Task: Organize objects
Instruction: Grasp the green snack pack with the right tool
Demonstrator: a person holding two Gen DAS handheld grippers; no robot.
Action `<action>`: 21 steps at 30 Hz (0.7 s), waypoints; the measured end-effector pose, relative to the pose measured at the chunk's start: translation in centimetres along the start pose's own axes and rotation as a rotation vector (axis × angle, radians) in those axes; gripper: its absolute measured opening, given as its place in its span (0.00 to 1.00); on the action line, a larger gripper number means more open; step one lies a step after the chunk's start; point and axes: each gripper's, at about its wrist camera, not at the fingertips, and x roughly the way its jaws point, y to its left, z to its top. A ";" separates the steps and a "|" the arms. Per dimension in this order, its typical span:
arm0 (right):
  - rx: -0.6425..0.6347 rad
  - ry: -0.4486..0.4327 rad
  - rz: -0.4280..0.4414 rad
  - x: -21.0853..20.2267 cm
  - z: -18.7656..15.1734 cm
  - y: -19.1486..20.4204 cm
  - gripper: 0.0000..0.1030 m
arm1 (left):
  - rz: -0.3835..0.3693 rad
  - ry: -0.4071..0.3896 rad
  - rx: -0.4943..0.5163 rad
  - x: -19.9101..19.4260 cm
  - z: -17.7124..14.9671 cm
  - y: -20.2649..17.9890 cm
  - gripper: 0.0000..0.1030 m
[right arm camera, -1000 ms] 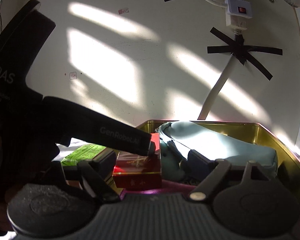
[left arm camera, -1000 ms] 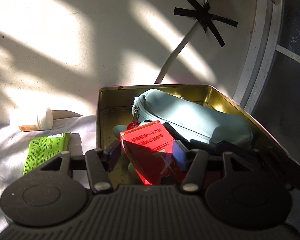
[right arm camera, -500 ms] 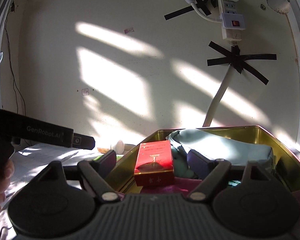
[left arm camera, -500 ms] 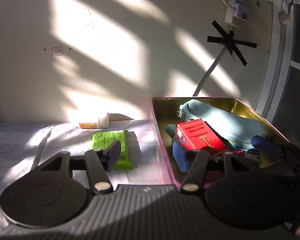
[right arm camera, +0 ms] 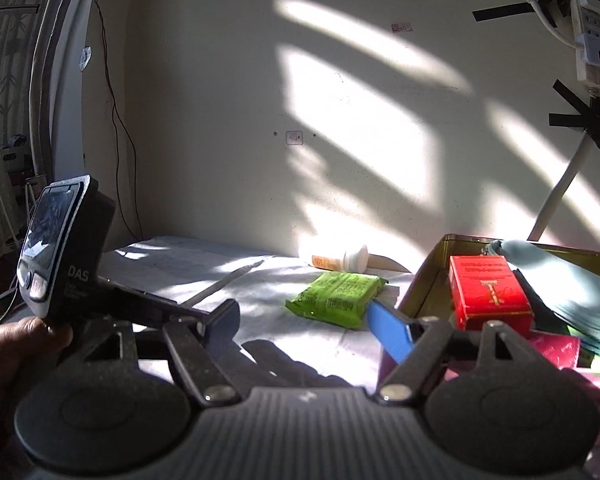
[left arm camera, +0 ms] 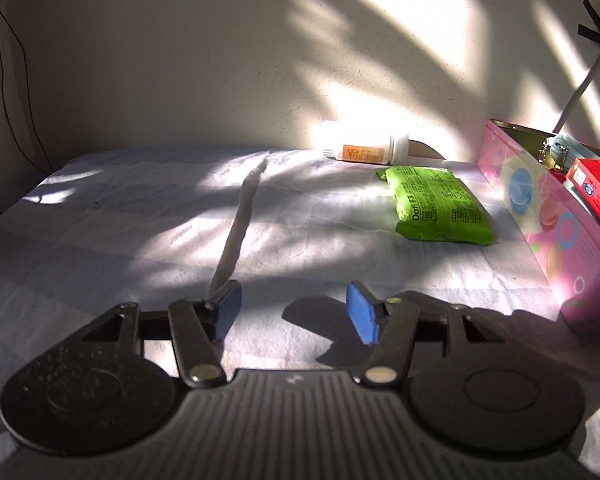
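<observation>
A pink tin box [left arm camera: 556, 232] with a gold inside [right arm camera: 432, 280] stands at the right on the white cloth. In it lie a red carton [right arm camera: 486, 292] [left arm camera: 598, 196] and a pale blue pouch [right arm camera: 572, 280]. A green wipes packet [left arm camera: 436, 200] [right arm camera: 336, 292] lies left of the tin. A white pill bottle [left arm camera: 364, 148] [right arm camera: 340, 258] lies on its side by the wall. My left gripper [left arm camera: 294, 314] is open and empty, low over the cloth. My right gripper [right arm camera: 308, 326] is open and empty near the tin's left wall.
The cloth-covered table [left arm camera: 140, 216] stretches left, with a raised fold [left arm camera: 240, 216] running along it. The wall is close behind. A power strip [right arm camera: 590, 28] and taped cable [right arm camera: 560, 188] hang at the right. The left hand-held unit [right arm camera: 60, 248] shows in the right wrist view.
My left gripper let go of the red carton in the tin, then drew back and left over the cloth. My right gripper also pulled back and left from the tin.
</observation>
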 end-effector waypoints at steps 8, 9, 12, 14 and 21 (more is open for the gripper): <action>-0.025 0.139 -0.113 12.4 2.1 3.2 0.93 | 0.078 -0.003 -0.180 1.7 -0.8 5.6 0.60; -0.022 0.169 -0.145 14.3 2.5 3.0 0.94 | 0.085 0.011 -0.179 1.9 -0.8 5.6 0.60; 0.006 0.222 -0.262 19.1 3.1 1.8 0.96 | 0.055 0.025 -0.209 2.0 -0.8 6.0 0.60; 0.020 0.286 -0.307 21.8 3.1 0.7 0.99 | 0.045 0.030 -0.217 2.0 -0.7 6.1 0.62; 0.153 0.386 -0.329 23.7 1.9 -2.2 0.78 | 0.020 0.034 -0.245 1.9 -0.8 6.3 0.64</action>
